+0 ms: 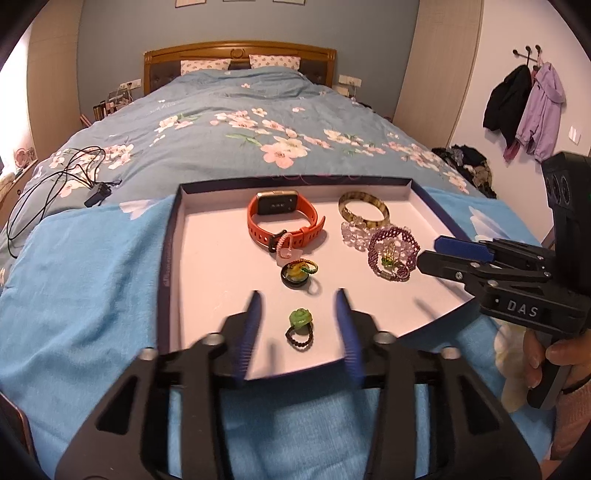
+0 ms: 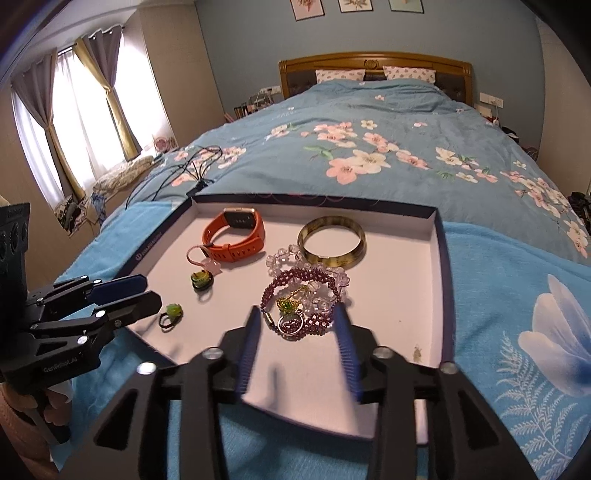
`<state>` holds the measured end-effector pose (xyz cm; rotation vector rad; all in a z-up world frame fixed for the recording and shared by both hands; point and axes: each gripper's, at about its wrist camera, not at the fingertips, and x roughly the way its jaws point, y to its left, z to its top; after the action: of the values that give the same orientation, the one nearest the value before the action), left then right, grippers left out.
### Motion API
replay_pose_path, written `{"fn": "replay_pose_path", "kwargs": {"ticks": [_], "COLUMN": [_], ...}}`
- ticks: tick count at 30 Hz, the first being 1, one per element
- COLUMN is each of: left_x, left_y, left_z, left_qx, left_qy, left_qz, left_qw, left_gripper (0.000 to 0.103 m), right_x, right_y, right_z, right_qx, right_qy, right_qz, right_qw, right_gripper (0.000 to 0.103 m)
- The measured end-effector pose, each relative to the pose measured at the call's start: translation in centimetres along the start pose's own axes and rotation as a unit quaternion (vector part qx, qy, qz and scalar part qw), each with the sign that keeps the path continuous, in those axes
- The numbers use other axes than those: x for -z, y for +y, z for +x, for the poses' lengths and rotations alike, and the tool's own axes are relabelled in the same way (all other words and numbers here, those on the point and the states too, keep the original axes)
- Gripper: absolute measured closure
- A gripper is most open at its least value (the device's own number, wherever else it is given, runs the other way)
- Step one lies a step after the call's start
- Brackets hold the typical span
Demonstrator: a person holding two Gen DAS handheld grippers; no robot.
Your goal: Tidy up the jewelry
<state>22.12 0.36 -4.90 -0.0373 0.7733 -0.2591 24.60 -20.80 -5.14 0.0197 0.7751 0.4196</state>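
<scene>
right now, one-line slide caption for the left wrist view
Open left gripper poised over a green ring in a tray of jewelry on a bed, right gripper at the side.

Home bedroom. Double bed (image 2: 369, 122) w/ wooden headboard (image 2: 375, 61), two patterned pillows (image 2: 340, 75), blue floral duvet (image 1: 236, 122). Curtained window (image 2: 74, 110) on one side, framed prints (image 2: 351, 5) on blue wall above bed. Jackets on wall hooks (image 1: 524, 99), wall sockets (image 1: 129, 84) by headboard, clutter on nightstand (image 2: 251, 105), charger cable (image 1: 55, 184) on covers
</scene>
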Motion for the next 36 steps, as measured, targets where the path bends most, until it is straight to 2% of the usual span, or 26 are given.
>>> {"fn": "replay_pose_path", "kwargs": {"ticks": [3, 4, 5, 6, 7, 8, 12, 20, 26, 31, 36], "left_x": [0.4, 0.6, 0.8, 1.1, 1.4, 1.7, 3.3, 6.0, 7.4, 8.6, 9.1], "left_y": [0.4, 0.6, 0.7, 0.8, 0.8, 0.8, 0.6, -1.2, -2.0, -2.6, -3.1], "left_z": [-1.8, -2.5, -3.4, -4.2, -5.2, -5.9, -9.5, -14.3, -15.9, -17.1, -17.5], "left_qx": [-0.005, -0.006, -0.009, -0.011, -0.011, -0.012, -0.038, -0.066, -0.070, -0.072, -0.075], "left_qy": [-0.024, -0.032, -0.045, -0.057, -0.072, -0.083, -0.139, -0.204, -0.225, -0.234, -0.236], "left_qz": [-0.005, -0.007, -0.009, -0.009, -0.008, -0.008, 0.004, 0.020, 0.013, 0.009, 0.005], "left_qw": [0.9997, 0.9994, 0.9989, 0.9983, 0.9973, 0.9964, 0.9896, 0.9766, 0.9718, 0.9695, 0.9688], "left_gripper": [0.039, 0.035, 0.025, 0.015, 0.009, 0.006, 0.006, 0.006, 0.006, 0.006, 0.006], "right_x": [0.4, 0.5, 0.8, 1.0, 1.5, 1.7, 3.4, 6.1, 8.2, 9.2, 9.4], "right_y": [0.8, 1.0, 1.3, 1.6, 2.2, 2.4, 3.6, 4.9, 5.4, 6.1, 6.4], "right_z": [-1.6, -2.0, -2.6, -3.2, -4.1, -4.6, -7.1, -9.8, -12.2, -13.1, -13.9], "right_qx": [0.002, 0.005, 0.008, 0.012, 0.023, 0.030, 0.032, 0.061, 0.092, 0.108, 0.107], "right_qy": [-0.019, -0.025, -0.035, -0.047, -0.063, -0.072, -0.116, -0.175, -0.225, -0.236, -0.246], "right_qz": [-0.010, -0.013, -0.016, -0.020, -0.029, -0.034, -0.038, -0.027, -0.012, -0.029, -0.033], "right_qw": [1.000, 1.000, 0.999, 0.999, 0.997, 0.996, 0.992, 0.982, 0.970, 0.965, 0.963], "right_gripper": [0.048, 0.040, 0.035, 0.023, 0.013, 0.009, 0.007, 0.007, 0.007, 0.007, 0.007]}}
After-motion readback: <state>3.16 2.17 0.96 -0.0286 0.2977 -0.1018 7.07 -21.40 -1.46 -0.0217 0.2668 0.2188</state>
